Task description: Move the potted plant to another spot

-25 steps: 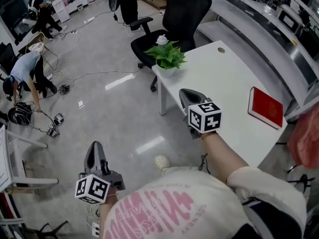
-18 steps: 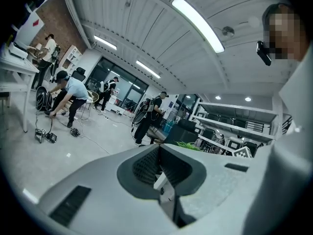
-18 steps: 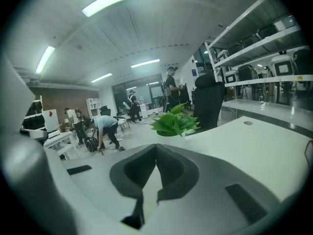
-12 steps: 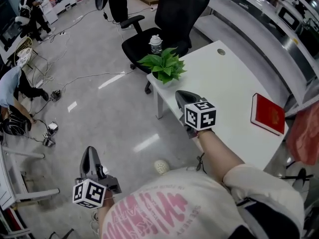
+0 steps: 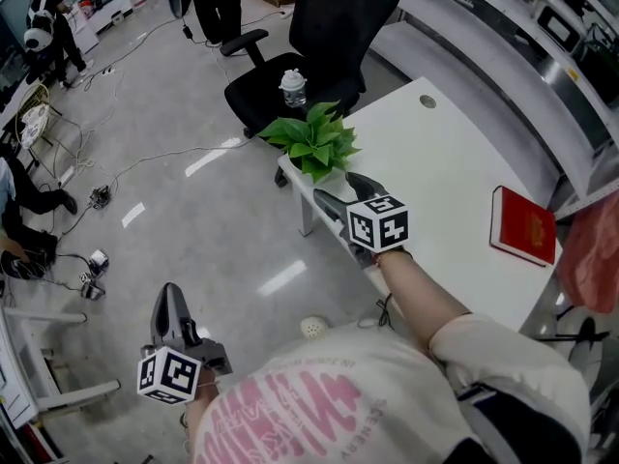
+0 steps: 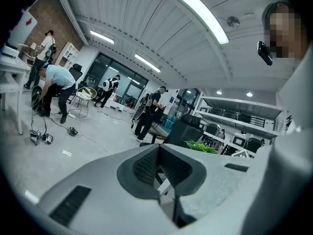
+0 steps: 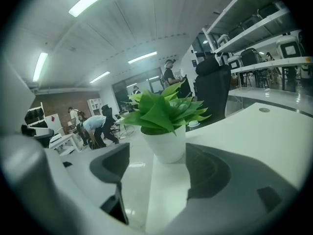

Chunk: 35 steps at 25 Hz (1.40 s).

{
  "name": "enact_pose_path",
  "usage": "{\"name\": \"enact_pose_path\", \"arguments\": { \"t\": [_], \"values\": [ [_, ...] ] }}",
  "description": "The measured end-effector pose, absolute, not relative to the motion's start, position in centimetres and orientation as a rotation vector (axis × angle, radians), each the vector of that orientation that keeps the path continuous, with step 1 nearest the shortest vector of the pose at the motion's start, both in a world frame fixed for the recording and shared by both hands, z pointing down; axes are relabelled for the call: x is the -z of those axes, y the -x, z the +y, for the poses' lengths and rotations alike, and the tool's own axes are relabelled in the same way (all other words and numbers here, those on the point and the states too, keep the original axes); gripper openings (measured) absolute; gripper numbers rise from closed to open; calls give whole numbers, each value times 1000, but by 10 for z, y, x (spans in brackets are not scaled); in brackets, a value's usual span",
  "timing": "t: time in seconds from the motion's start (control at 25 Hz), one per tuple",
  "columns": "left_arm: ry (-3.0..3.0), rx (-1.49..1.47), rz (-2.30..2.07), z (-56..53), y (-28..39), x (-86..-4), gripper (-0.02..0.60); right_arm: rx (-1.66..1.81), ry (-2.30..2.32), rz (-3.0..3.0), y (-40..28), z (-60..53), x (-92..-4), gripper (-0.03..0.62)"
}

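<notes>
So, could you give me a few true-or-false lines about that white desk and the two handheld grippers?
1. The potted plant stands near a corner of the white desk. True.
2. The right gripper is clamped on the plant. False: its jaws have just been opening and stand apart, with the white pot ahead of them, untouched.
3. A red book lies on the desk. True.
4. The left gripper holds a bottle. False: its jaws are together and empty, out over the floor.
</notes>
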<state>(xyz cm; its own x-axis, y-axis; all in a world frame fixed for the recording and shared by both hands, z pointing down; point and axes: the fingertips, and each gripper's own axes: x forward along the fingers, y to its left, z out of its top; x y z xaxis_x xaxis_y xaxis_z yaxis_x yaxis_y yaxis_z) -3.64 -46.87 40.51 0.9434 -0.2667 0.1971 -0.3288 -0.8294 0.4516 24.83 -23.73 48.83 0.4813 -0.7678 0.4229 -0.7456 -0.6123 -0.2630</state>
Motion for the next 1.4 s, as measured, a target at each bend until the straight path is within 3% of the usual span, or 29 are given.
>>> {"name": "enact_pose_path", "arguments": {
  "t": [0.24, 0.44, 1.4],
  "values": [
    [-2588, -198, -434, -474, 22, -412, 3, 748, 2690, 1365, -263, -250, -496, 488],
    [-2598, -217, -450, -477, 18, -414, 3, 702, 2724, 1299, -282, -261, -502, 545],
    [-2538, -268, -568, -488, 35, -432, 3, 477, 2791, 1265, -312, -303, -493, 563]
  ]
}}
